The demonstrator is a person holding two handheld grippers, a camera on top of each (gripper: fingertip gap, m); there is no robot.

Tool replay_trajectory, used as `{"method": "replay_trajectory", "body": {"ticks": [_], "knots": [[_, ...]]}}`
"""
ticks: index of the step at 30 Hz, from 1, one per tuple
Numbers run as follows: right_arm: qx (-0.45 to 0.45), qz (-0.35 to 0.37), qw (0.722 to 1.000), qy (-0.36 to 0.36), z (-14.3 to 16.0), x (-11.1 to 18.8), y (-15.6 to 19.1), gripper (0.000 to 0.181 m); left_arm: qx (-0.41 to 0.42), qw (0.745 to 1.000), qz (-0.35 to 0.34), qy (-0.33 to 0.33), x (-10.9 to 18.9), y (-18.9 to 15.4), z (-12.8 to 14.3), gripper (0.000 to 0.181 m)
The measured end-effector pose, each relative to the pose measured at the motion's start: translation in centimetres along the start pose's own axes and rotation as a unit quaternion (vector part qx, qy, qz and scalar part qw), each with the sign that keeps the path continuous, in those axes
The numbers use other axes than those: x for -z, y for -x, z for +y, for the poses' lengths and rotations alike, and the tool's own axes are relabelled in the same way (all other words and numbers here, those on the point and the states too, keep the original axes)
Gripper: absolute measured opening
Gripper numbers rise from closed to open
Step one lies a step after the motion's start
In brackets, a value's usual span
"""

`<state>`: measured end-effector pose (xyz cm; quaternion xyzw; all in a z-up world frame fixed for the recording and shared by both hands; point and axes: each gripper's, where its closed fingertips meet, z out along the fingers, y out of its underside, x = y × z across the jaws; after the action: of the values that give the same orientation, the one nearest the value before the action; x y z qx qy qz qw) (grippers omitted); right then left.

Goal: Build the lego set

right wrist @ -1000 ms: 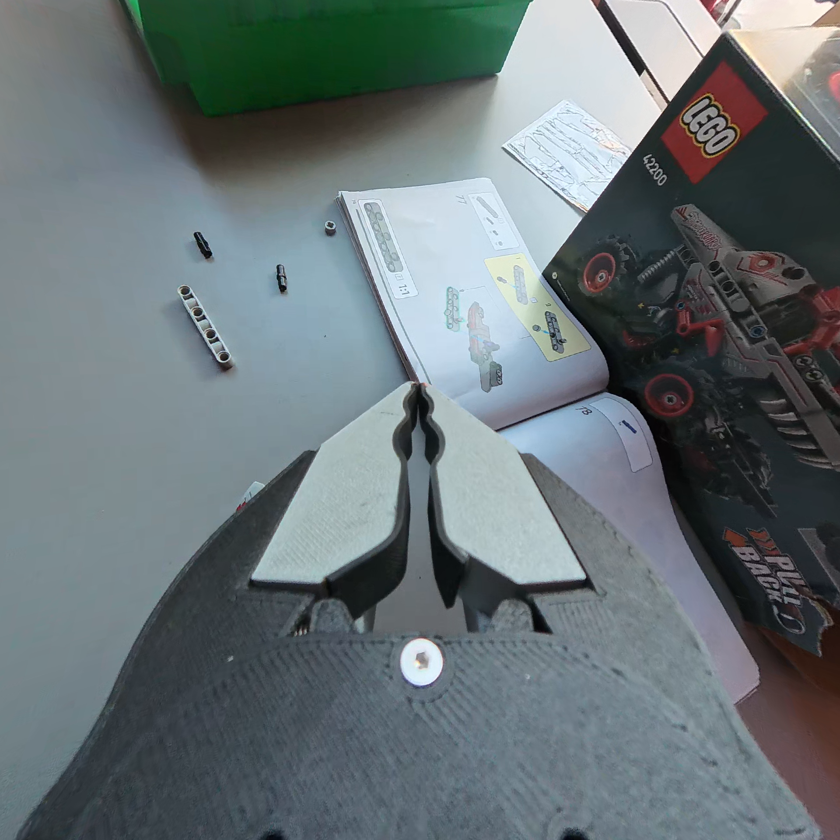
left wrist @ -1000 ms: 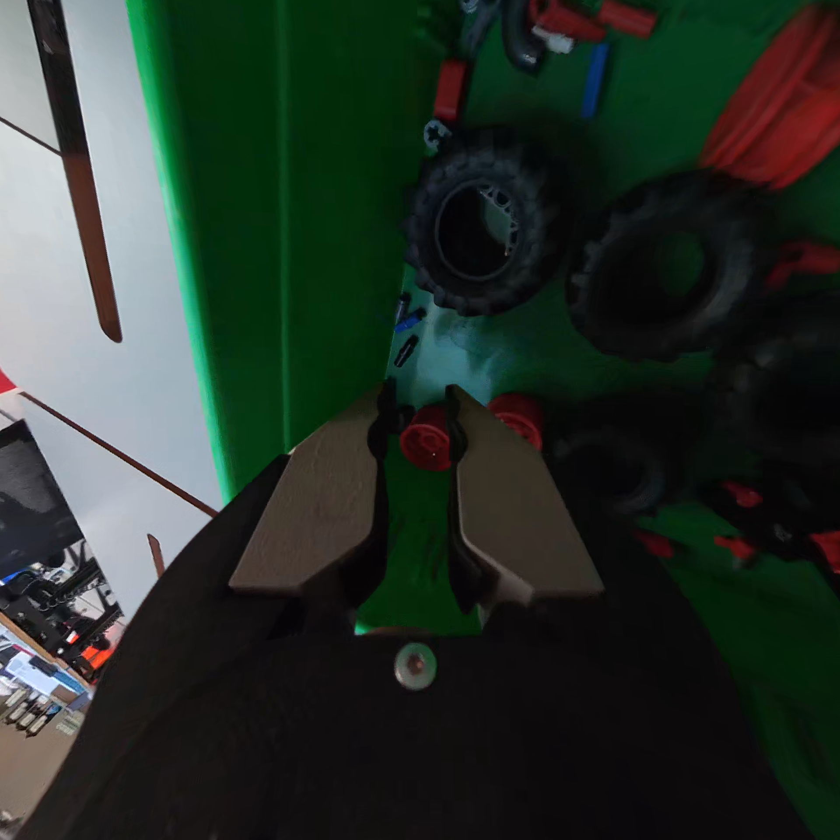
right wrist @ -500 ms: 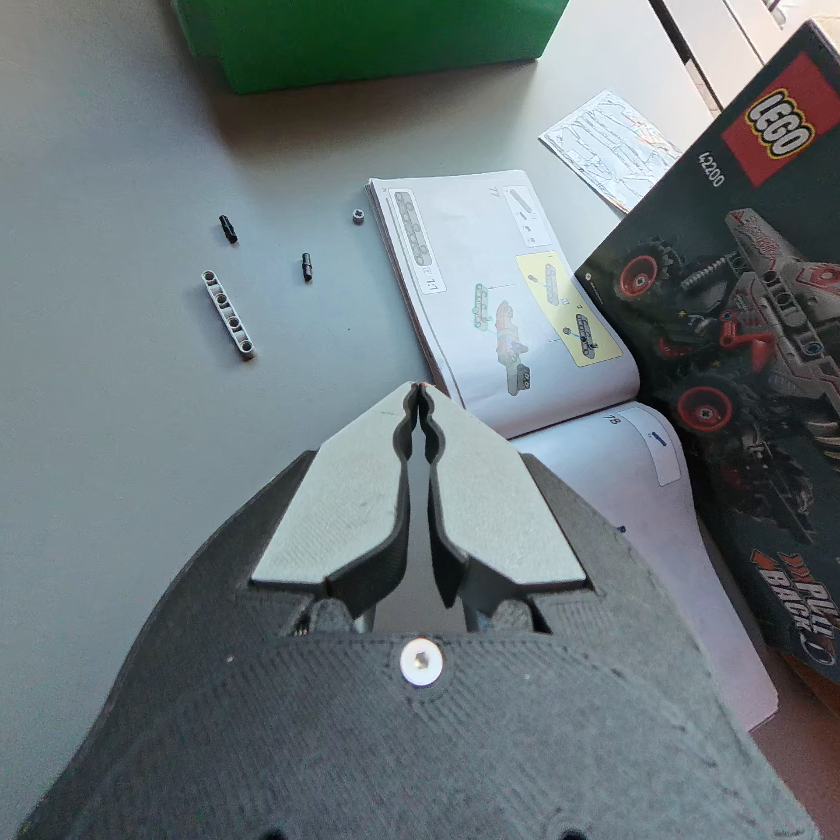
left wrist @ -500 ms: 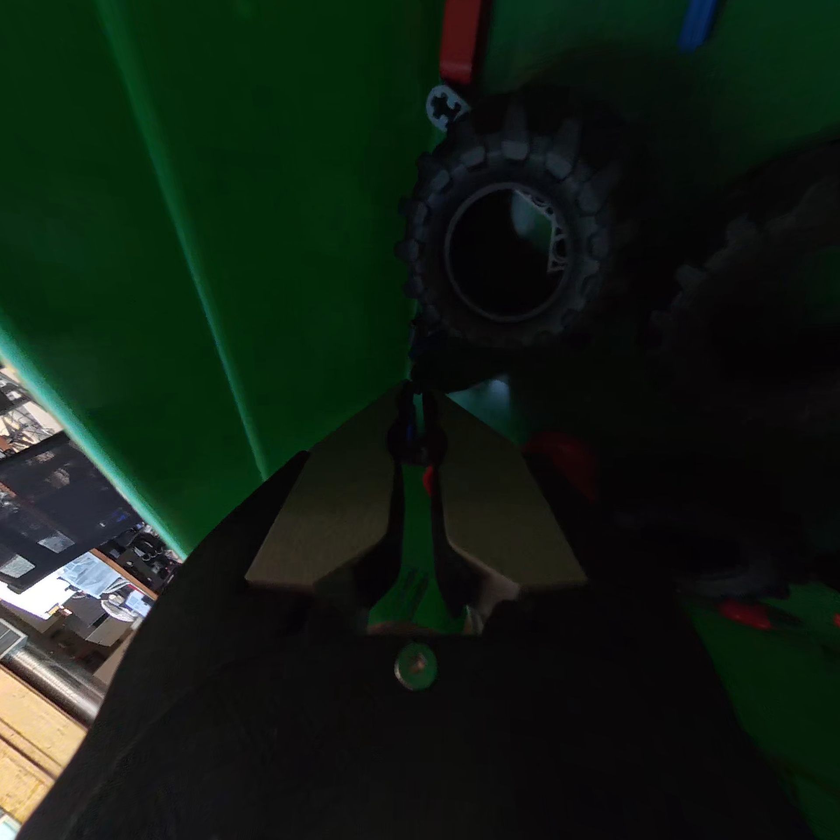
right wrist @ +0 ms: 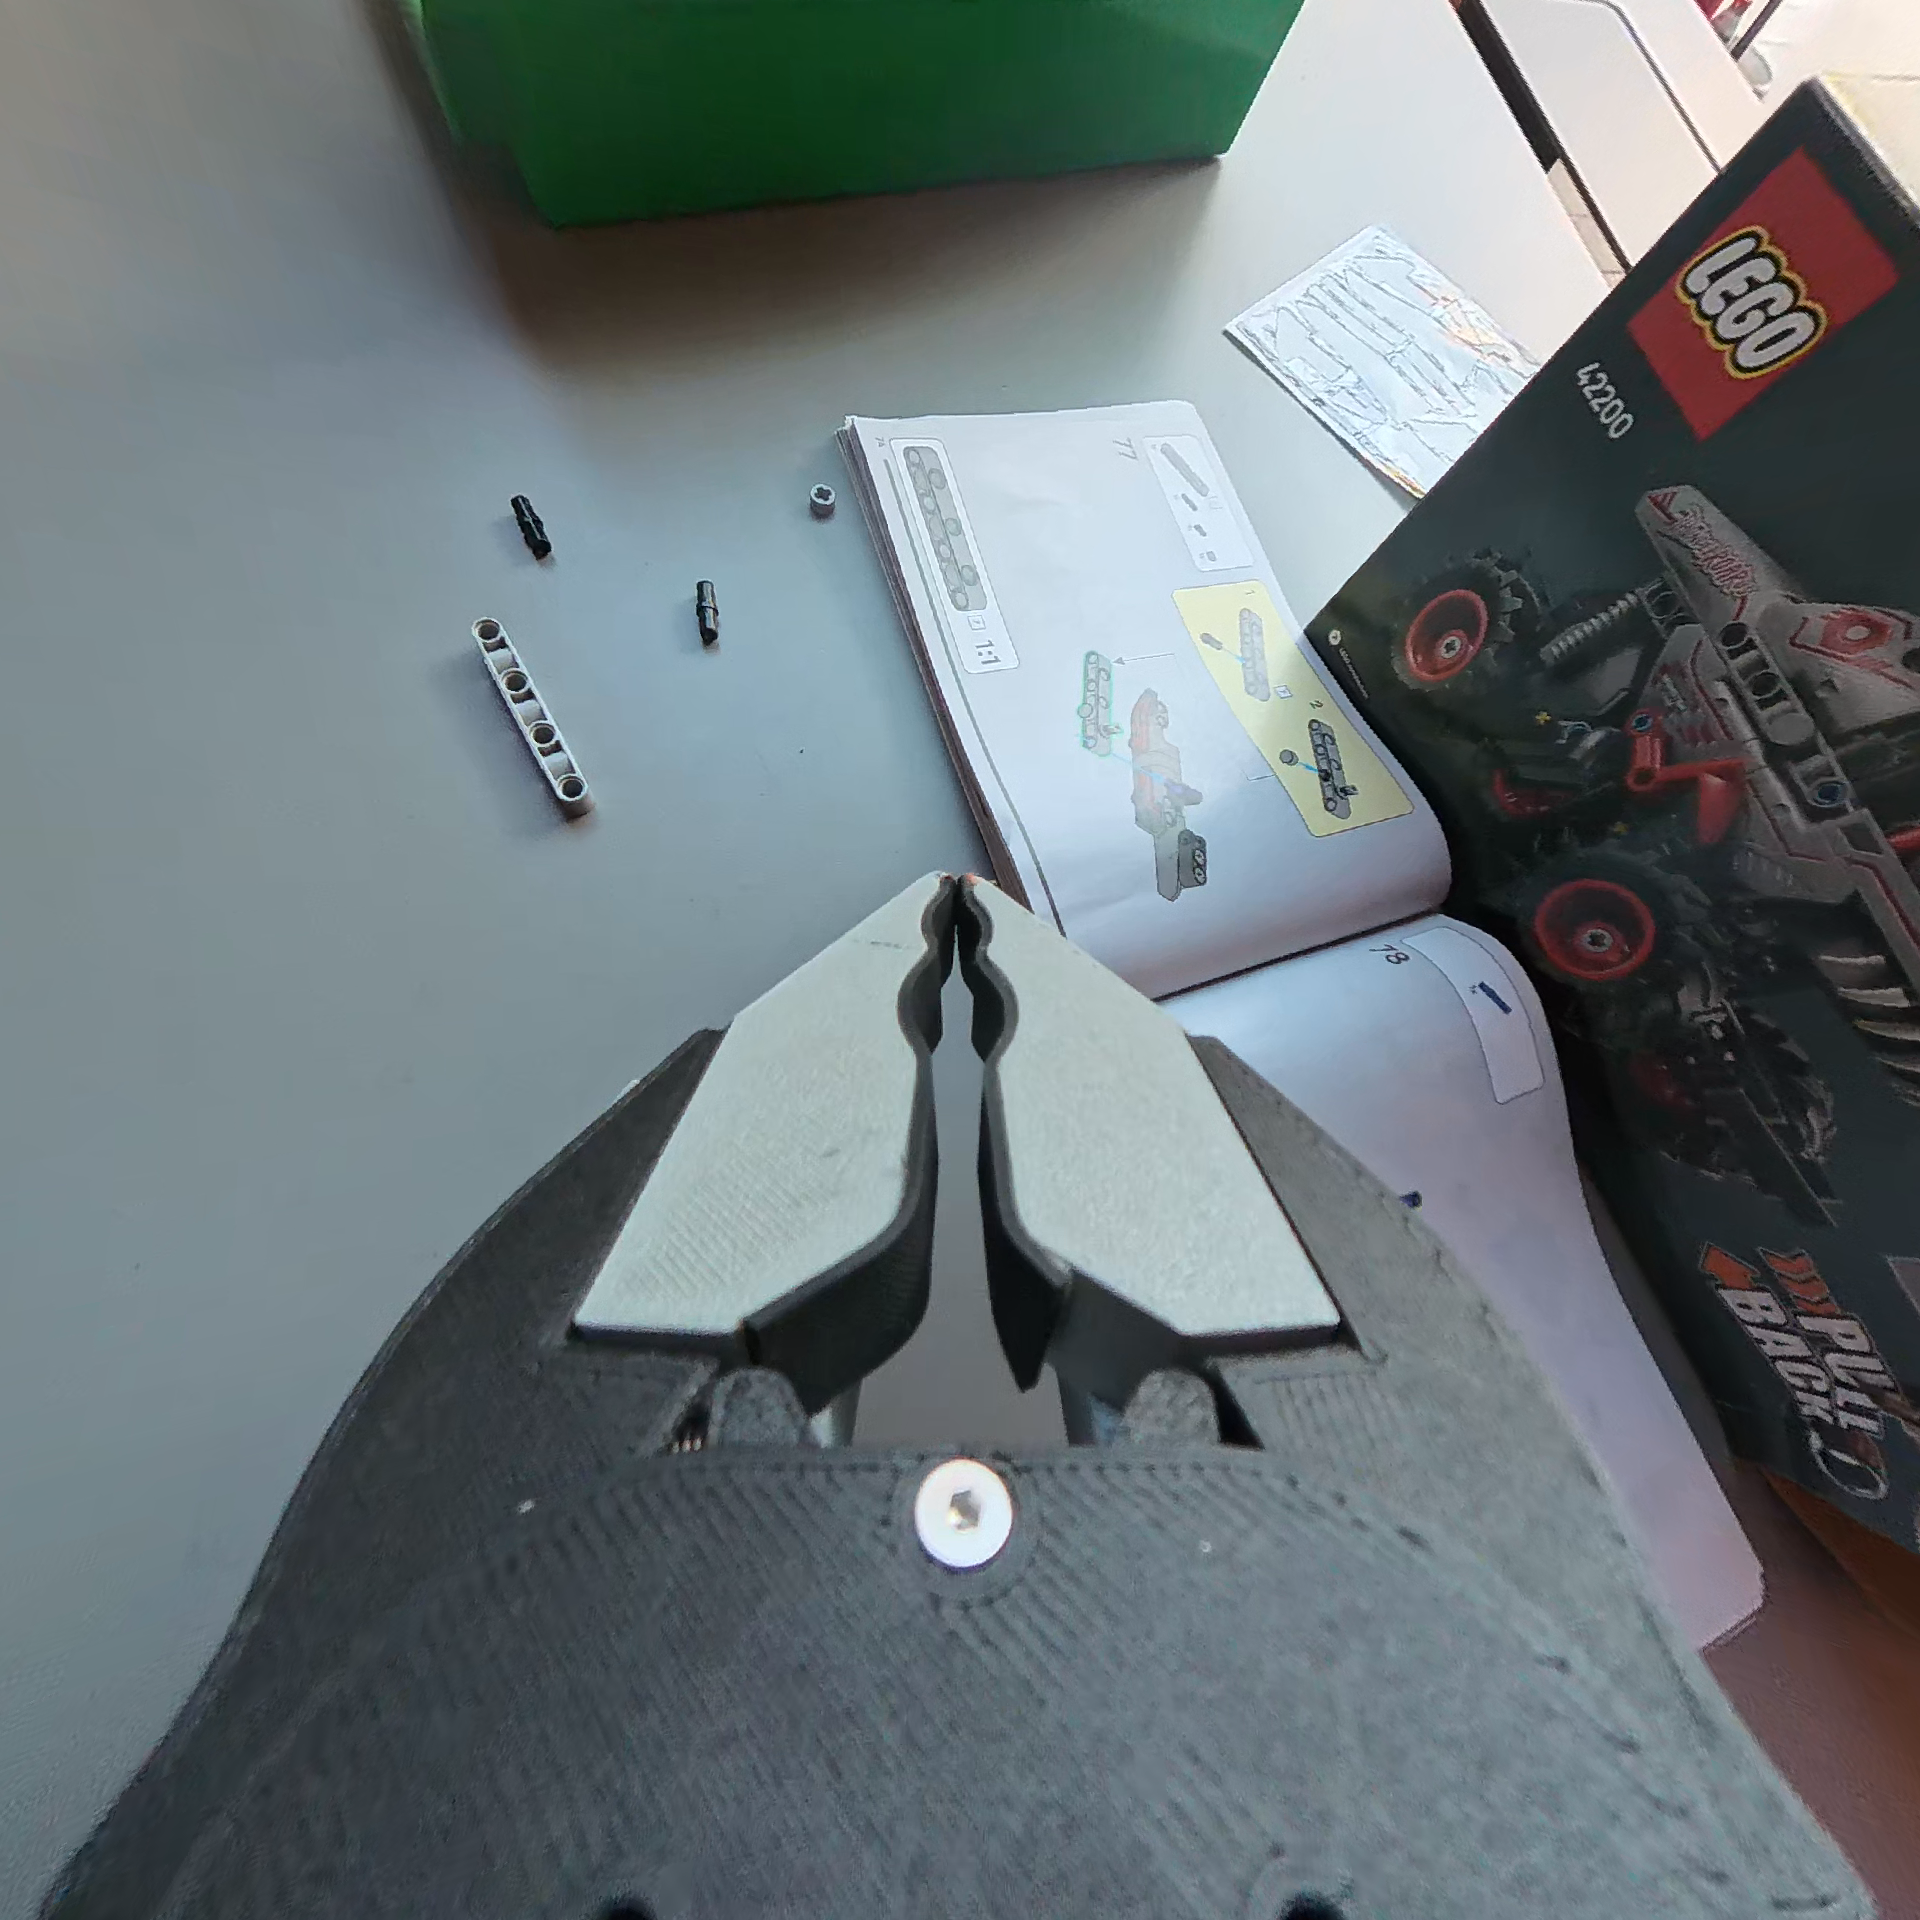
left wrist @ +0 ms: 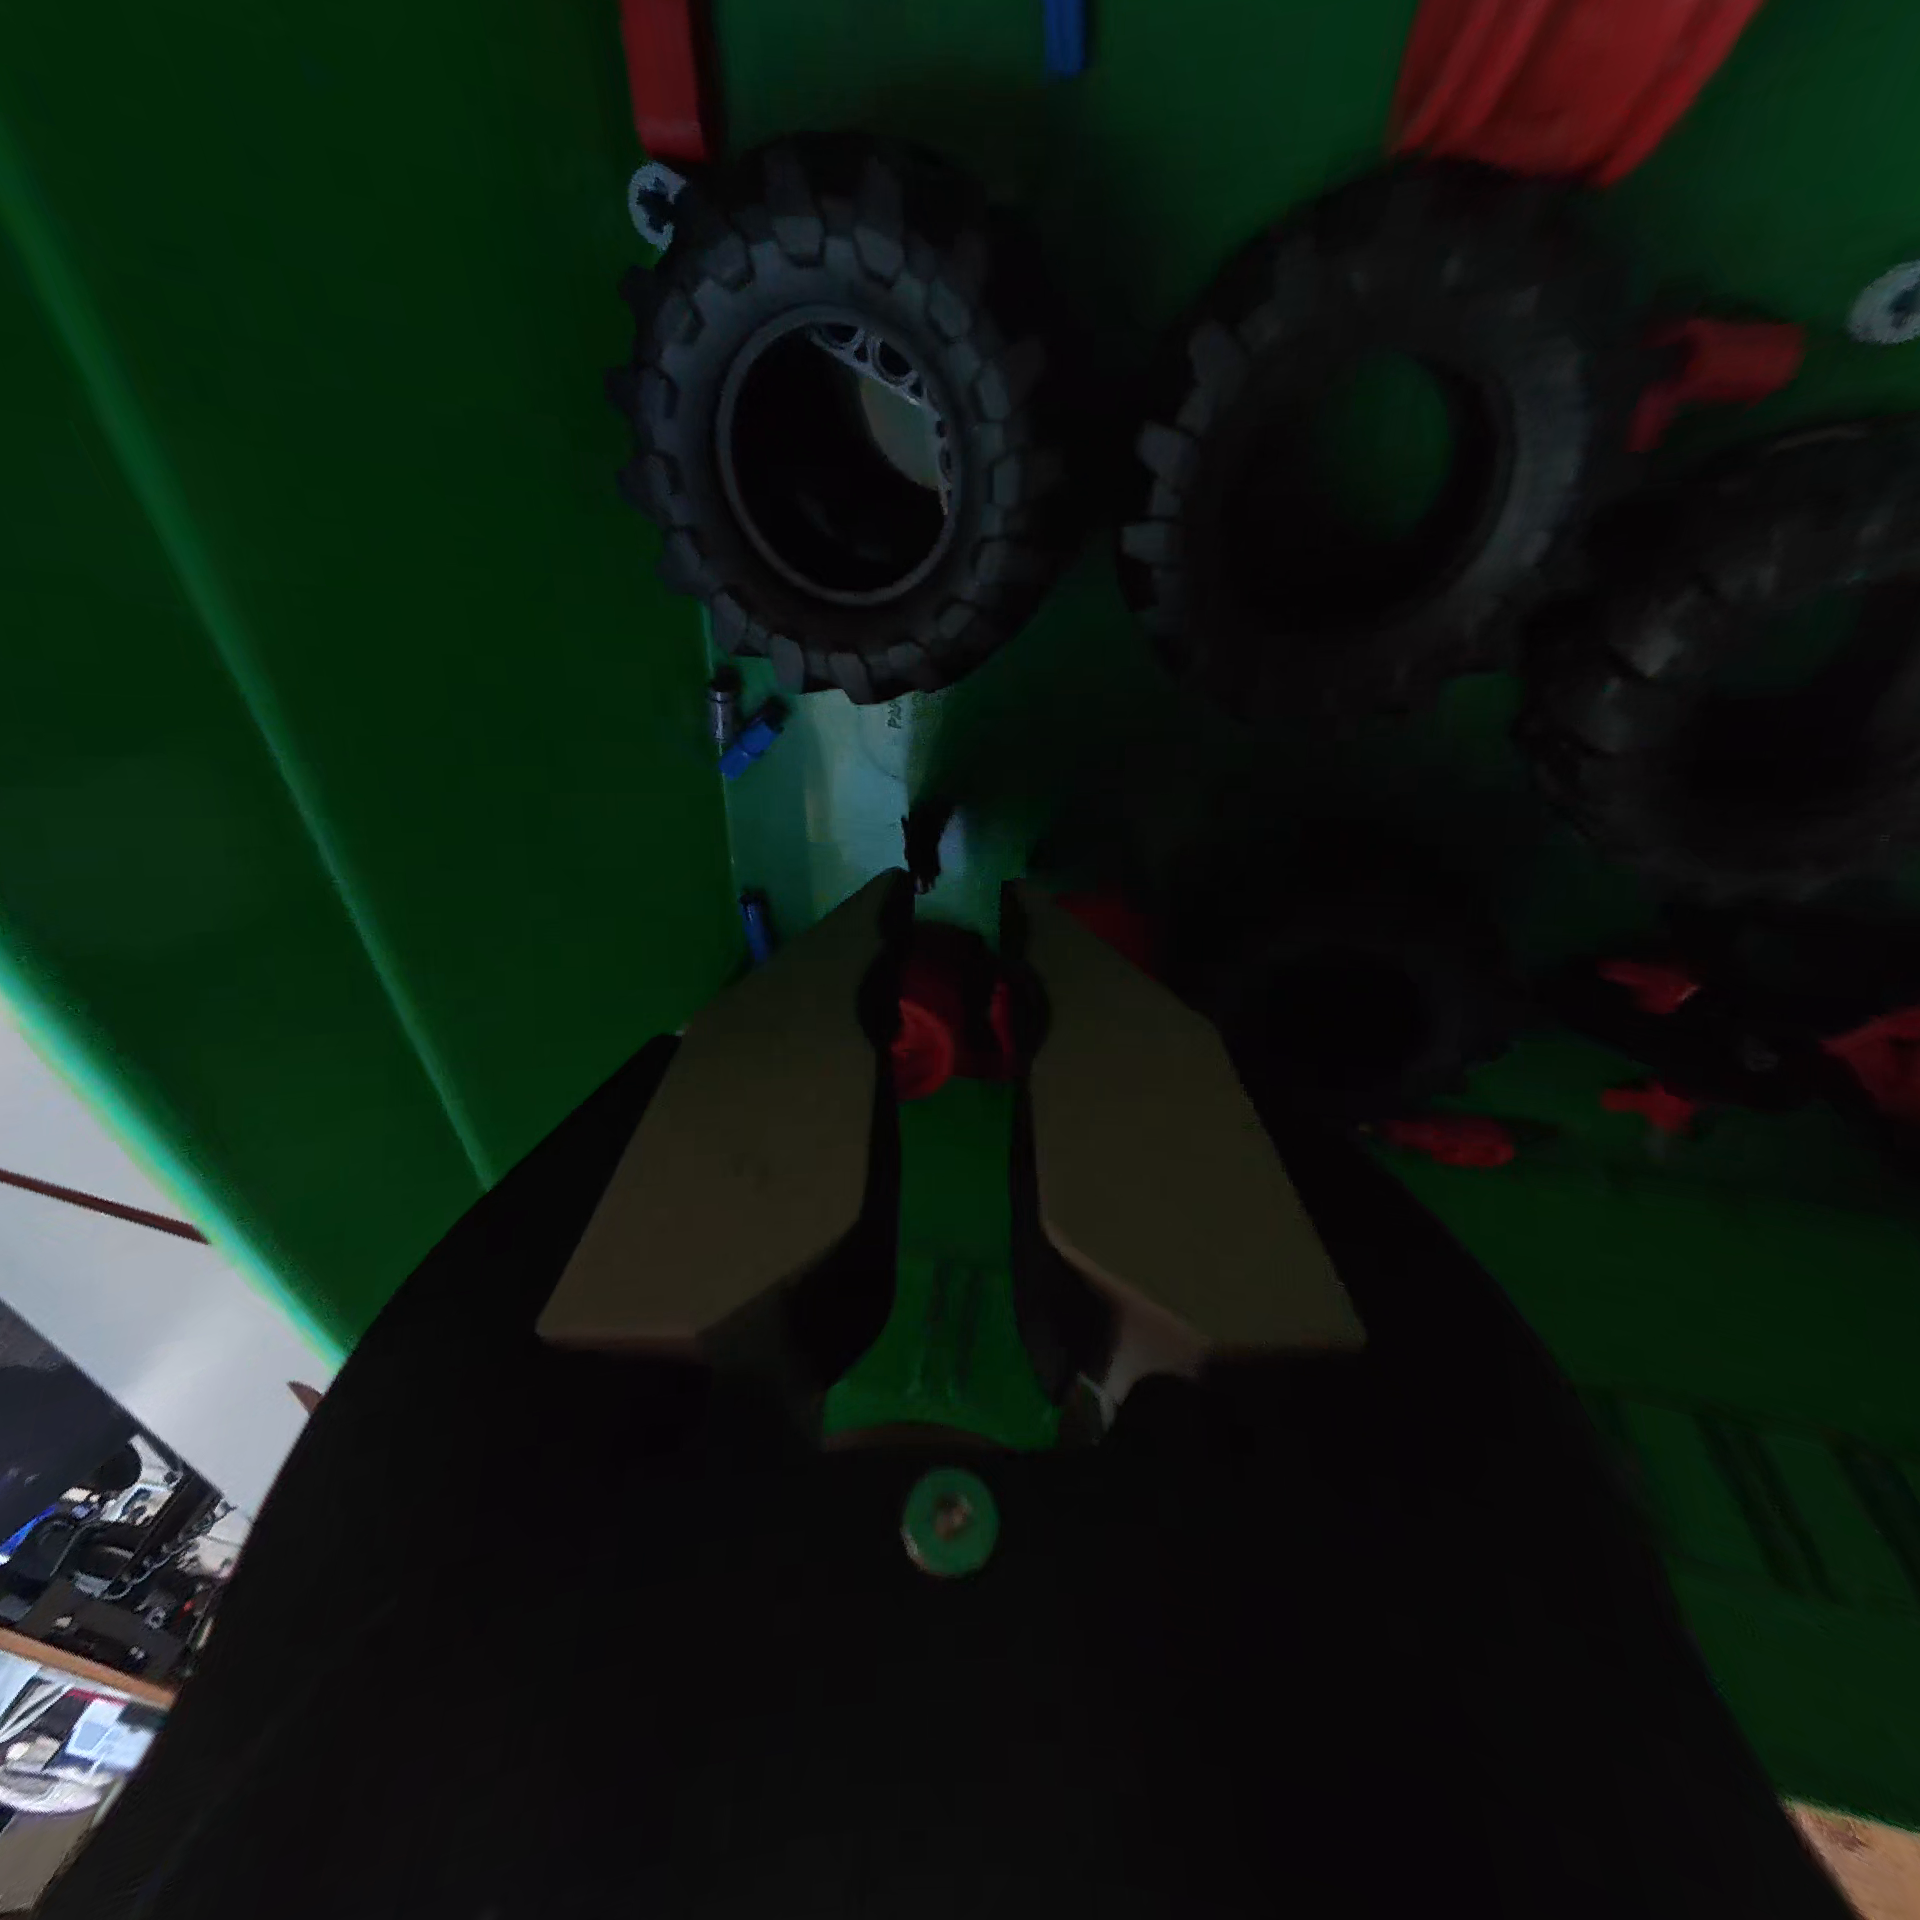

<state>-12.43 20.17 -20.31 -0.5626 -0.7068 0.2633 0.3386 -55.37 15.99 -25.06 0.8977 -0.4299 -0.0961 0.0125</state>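
My left gripper [left wrist: 954, 894] is inside the green bin [left wrist: 364, 623], low over its floor, with its jaws a little apart and nothing between them. A small black pin [left wrist: 923, 842] lies just ahead of the left fingertip. A red wheel hub [left wrist: 935, 1013] sits on the floor below the fingers. My right gripper [right wrist: 958, 883] is shut and empty above the grey table. On the table lie a grey beam [right wrist: 532, 717], two black pins [right wrist: 531, 525] [right wrist: 707, 611] and a grey bush [right wrist: 823, 500].
Black tyres [left wrist: 842, 436] [left wrist: 1371, 447] [left wrist: 1745, 707], blue pins [left wrist: 750, 738] and red parts [left wrist: 670, 73] crowd the bin. The open instruction booklet [right wrist: 1143, 675], the set's box [right wrist: 1662, 779], a sticker sheet [right wrist: 1371, 353] and the bin's outside [right wrist: 831, 94] edge the table. Some 45 centimeters of space lies between my two pairs of fingers. To the grey bush [right wrist: 823, 500]: right tips about 15 centimeters, left tips about 30 centimeters.
My left gripper closed in on a black pin by the bin wall, then pulled back and opened; the pin now lies ahead of its tip. The right gripper drifted slightly, still shut.
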Motion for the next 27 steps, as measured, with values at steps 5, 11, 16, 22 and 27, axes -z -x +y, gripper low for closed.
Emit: {"method": "replay_trajectory", "body": {"ticks": [5, 11, 16, 22, 27], "knots": [[0.003, 0.000, 1.000, 0.002, 0.0, -0.1, 0.2, 0.000, 0.009, 1.000, -0.008, -0.004, 0.9, 0.1, 0.2, 0.027], [0.004, 0.001, 1.000, -0.002, -0.2, 0.0, 0.3, 0.000, 0.036, 0.999, 0.013, 0.030, -0.6, 0.3, 0.3, 0.017], [0.005, -0.002, 1.000, -0.001, -0.1, 0.1, 0.4, 0.000, 0.064, 0.997, 0.035, 0.034, -0.7, 0.6, -0.4, 0.001], [0.013, 0.002, 1.000, -0.007, -0.4, 0.6, 0.6, 0.000, 0.070, 0.997, 0.020, 0.038, -0.7, 0.7, -0.3, 0.000], [0.010, -0.001, 1.000, -0.009, -0.2, 0.7, 0.6, 0.000, 0.090, 0.996, -0.003, -0.007, 0.1, 0.9, -1.2, 0.008]]}}
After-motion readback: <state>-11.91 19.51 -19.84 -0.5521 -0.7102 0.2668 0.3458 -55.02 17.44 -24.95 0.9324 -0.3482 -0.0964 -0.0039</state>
